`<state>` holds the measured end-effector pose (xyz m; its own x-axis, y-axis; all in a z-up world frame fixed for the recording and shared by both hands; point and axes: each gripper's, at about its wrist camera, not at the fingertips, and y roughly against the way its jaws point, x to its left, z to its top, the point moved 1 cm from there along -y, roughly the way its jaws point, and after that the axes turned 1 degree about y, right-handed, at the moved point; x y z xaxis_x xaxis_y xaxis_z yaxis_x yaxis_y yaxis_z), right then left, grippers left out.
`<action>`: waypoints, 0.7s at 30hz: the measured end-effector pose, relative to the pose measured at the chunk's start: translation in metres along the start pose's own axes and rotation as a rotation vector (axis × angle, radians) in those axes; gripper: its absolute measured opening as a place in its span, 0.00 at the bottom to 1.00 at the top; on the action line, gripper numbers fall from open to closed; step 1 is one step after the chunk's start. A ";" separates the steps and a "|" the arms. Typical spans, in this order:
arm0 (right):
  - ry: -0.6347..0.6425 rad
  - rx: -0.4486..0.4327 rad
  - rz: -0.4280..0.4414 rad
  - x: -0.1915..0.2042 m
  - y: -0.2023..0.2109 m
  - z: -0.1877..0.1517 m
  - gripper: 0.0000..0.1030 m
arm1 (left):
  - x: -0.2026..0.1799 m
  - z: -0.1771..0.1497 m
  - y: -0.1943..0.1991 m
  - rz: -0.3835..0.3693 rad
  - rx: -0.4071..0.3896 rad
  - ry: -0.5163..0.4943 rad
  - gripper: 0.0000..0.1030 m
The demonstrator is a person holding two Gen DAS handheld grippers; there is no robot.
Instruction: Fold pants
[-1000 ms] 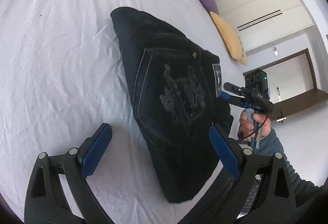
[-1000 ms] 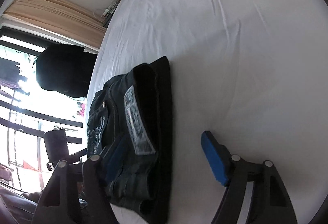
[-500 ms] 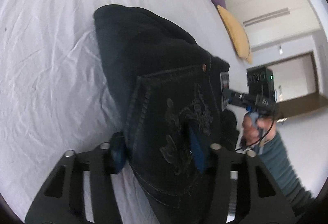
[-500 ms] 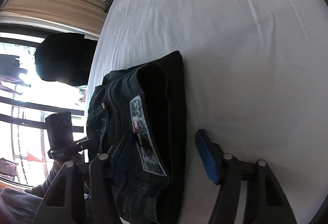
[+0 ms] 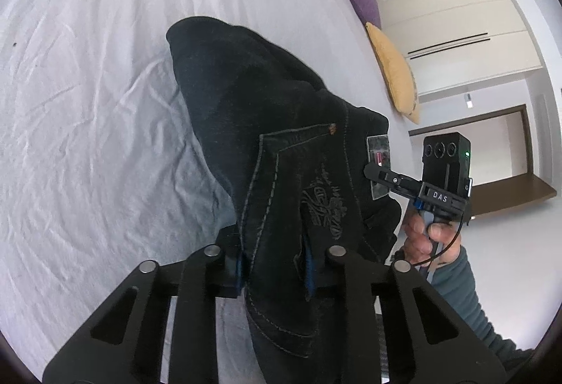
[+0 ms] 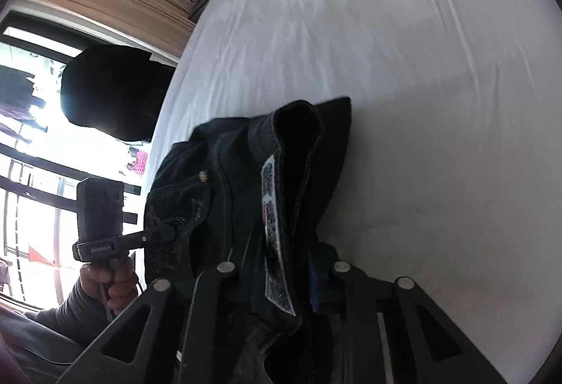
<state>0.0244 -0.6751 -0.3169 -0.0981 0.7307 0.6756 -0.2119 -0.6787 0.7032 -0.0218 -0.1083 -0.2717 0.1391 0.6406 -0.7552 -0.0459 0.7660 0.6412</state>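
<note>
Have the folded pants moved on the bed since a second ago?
Yes. The pants near end has lifted off the white sheet, gathered between both closing hand-held grippers.

Two wrist fisheyes, each angled down along its gripper's fingers, close over the folded dark denim pants on the white bedsheet, shared from opposite sides.

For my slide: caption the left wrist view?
Left hand-held gripper closing on folded dark jeans atop a white bedsheet.

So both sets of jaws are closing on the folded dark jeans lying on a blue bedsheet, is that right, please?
Not quite: the bedsheet is white, not blue, as the left wrist view shows. The rest stands: the left gripper and right gripper are closing on the folded dark jeans.
</note>
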 end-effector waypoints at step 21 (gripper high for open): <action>0.057 -0.065 0.054 0.073 -0.049 0.102 0.19 | -0.002 0.028 0.025 0.167 -0.150 -0.107 0.18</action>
<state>0.1266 -0.5962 -0.2799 -0.1659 0.6974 0.6973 -0.2670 -0.7124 0.6490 0.0047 -0.0920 -0.2501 0.2206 0.7554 -0.6170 -0.2220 0.6549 0.7224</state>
